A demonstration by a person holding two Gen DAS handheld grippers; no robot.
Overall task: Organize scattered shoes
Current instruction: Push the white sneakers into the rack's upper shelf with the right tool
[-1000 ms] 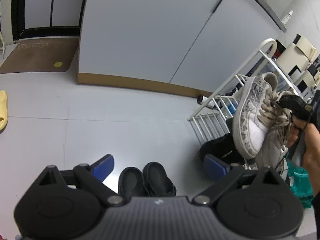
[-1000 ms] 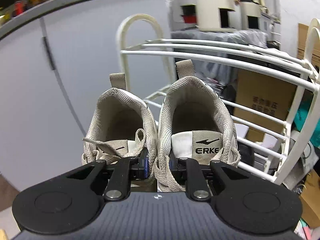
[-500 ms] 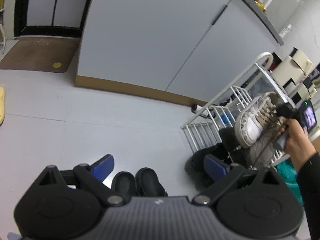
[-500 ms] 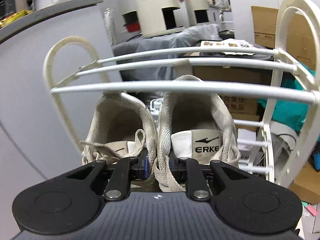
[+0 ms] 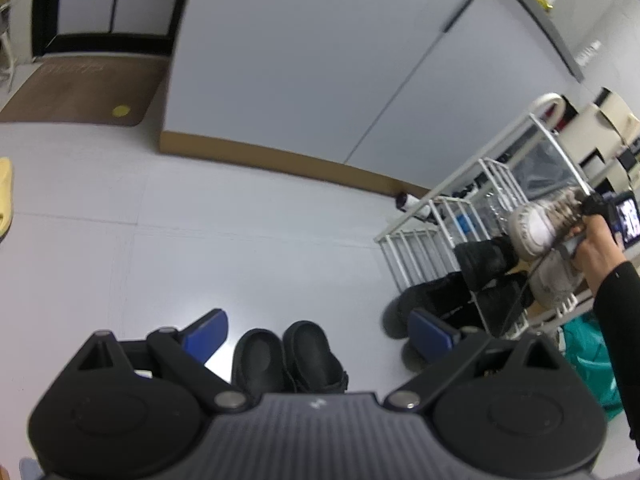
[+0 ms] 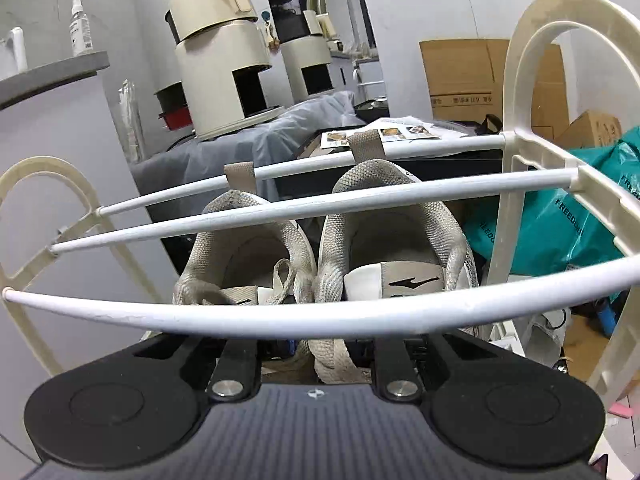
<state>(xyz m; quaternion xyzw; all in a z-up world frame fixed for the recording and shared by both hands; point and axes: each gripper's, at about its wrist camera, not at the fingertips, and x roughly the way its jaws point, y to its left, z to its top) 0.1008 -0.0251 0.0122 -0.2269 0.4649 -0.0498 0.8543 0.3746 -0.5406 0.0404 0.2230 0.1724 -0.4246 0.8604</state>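
The right tongs (image 6: 316,354) are pinching a pair of pale grey sneakers (image 6: 324,264) by their inner edges and laces, both shoes side by side with heels pointing away. The sneakers are sitting inside the white shoe rack (image 6: 280,316), under its upper rails, with one rail crossing in front of the tongues and two more crossing near the heels. In the left wrist view the same sneakers (image 5: 538,226) are showing at the rack's (image 5: 424,236) upper level, held by the person's hand (image 5: 596,240) in a black sleeve. Dark shoes (image 5: 480,256) are resting on the rack's lower levels.

The left tongs (image 5: 318,332) are hanging spread wide over the grey floor (image 5: 240,248), holding nothing. A pair of black clogs (image 5: 288,356) is standing on the floor between the blue fingertips (image 5: 206,334). A yellow slipper (image 5: 5,196) is lying at the far left edge, well apart from the rack. A brown doormat (image 5: 80,92) is lying by the door.
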